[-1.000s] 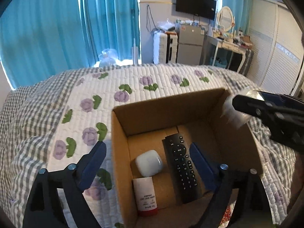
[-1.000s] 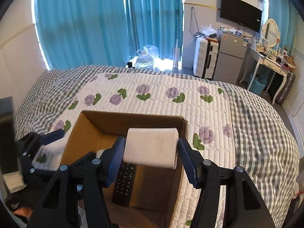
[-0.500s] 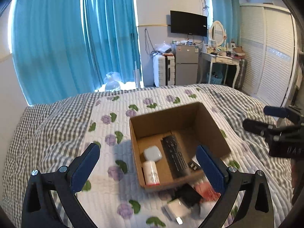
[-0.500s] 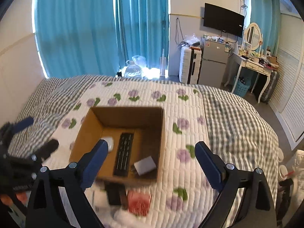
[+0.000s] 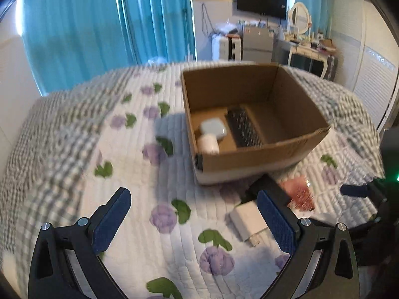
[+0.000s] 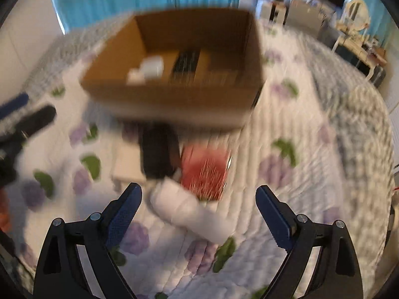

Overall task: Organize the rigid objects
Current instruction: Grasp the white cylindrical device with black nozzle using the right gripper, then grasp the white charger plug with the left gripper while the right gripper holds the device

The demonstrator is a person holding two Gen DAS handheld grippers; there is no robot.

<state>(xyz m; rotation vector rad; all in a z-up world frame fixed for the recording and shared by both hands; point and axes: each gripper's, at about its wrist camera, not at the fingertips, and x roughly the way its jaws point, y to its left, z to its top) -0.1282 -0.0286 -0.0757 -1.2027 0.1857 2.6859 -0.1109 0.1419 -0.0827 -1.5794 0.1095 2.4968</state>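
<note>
Two hand-held grippers, both empty, above a quilted bed (image 5: 74, 149) with purple flower print.

Left hand-held gripper (image 5: 194, 214): jaws spread wide, nothing between the blue pads; hovering over bare quilt, short of the loose items.

Cardboard box (image 5: 251, 160): open-topped, resting on the bed, beyond both grippers. Contents, left to right: white tube (image 5: 208, 144) against the near wall, white rounded case (image 5: 213, 128) just behind it, black remote control (image 5: 243, 127) lying lengthwise beside them. Right portion of the box floor bare.

Loose items on the quilt just in front of the box, left to right: white plug adapter (image 5: 247, 220), black flat object (image 6: 158, 152) touching the adapter, red patterned packet (image 6: 204, 172) beside it, white roll-like object (image 6: 192, 214) lying nearest the right gripper; blurred, exact kind unclear.

Right hand-held gripper (image 6: 198, 204): jaws wide apart, holding nothing, positioned over the white roll-like object, not touching it. Right wrist view heavily smeared.
</note>
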